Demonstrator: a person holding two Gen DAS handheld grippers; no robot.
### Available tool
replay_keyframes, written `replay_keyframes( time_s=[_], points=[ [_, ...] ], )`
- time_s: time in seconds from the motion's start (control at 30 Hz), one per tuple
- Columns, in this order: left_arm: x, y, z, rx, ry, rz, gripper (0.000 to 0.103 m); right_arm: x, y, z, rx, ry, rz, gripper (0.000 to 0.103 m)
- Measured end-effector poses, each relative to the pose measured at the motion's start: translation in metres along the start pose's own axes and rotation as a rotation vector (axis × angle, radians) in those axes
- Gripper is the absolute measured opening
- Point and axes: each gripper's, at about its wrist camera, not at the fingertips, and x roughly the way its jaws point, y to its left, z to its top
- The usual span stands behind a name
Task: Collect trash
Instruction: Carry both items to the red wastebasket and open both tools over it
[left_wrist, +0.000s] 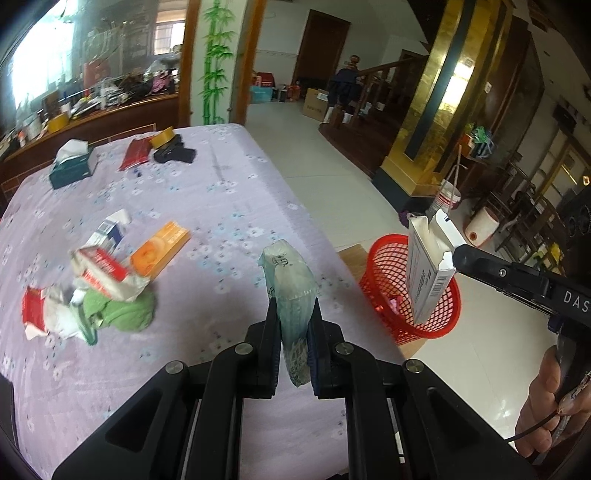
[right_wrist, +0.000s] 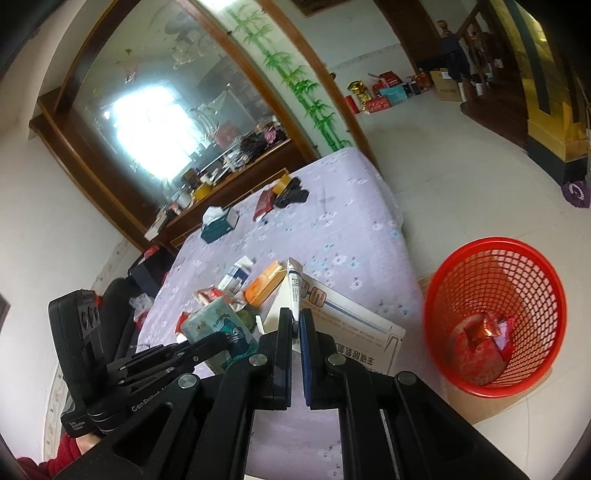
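My left gripper (left_wrist: 294, 314) is shut on a pale blue-green tissue pack (left_wrist: 290, 284) held upright above the table's right part; the pack also shows in the right wrist view (right_wrist: 218, 326). My right gripper (right_wrist: 296, 321) is shut on a flap of an open white carton box (right_wrist: 351, 332). In the left wrist view the box (left_wrist: 430, 269) hangs over the red mesh basket (left_wrist: 406, 295). The basket (right_wrist: 495, 317) stands on the floor by the table's edge and holds red wrappers (right_wrist: 484, 332).
On the lilac flowered tablecloth (left_wrist: 221, 206) lie an orange box (left_wrist: 160, 249), a red-white box (left_wrist: 101, 271), a blue-white carton (left_wrist: 107, 230), crumpled wrappers and a green cloth (left_wrist: 122, 310). A tissue box (left_wrist: 72, 164), a red packet and black items sit at the far end.
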Motion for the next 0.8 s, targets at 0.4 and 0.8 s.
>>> replay_keyframes(
  time_s=[0.4, 0.8],
  points=[
    [0.030, -0.068, 0.030, 0.112, 0.028, -0.118, 0.012, -0.047, -0.060, 0.017, 0.137, -0.114, -0.077, 0.005],
    [0.085, -0.139, 0.038, 0.176, 0.094, -0.231, 0.012, -0.060, -0.118, 0.029, 0.261, -0.139, -0.132, 0.005]
  ],
)
